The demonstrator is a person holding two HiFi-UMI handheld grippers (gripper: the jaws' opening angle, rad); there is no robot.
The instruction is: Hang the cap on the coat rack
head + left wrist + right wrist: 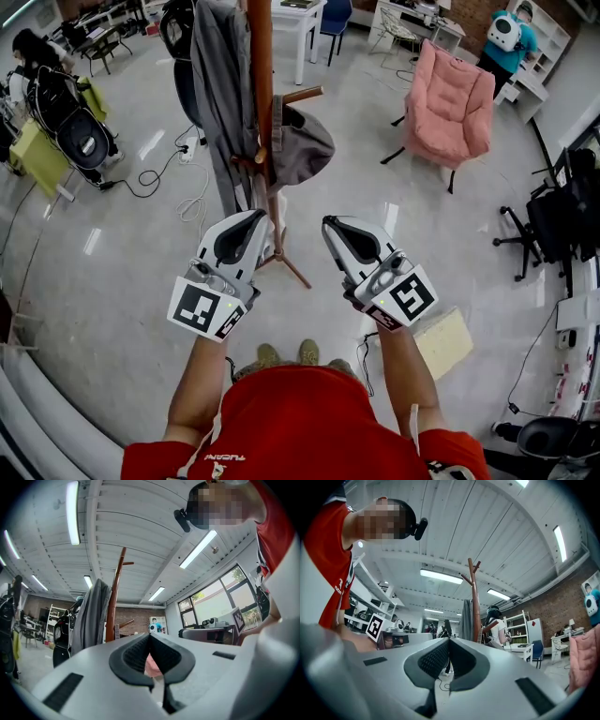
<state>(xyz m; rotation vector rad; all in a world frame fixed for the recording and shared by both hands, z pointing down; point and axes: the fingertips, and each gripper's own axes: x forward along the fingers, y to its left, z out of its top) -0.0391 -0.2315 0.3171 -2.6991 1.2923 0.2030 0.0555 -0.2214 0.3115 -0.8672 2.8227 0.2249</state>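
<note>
The pale, glossy floor (112, 281) carries everything around you. The wooden coat rack (262, 84) stands on it straight ahead, its splayed legs just beyond your shoes (286, 354). A grey coat (220, 94) and a grey cap (302, 150) hang on it. To your right, a pink armchair (450, 103) and a black office chair (553, 225) stand well apart, and a flat beige sheet (445, 342) lies near your feet. To your left, a black cable (150, 178) trails across the floor.
</note>
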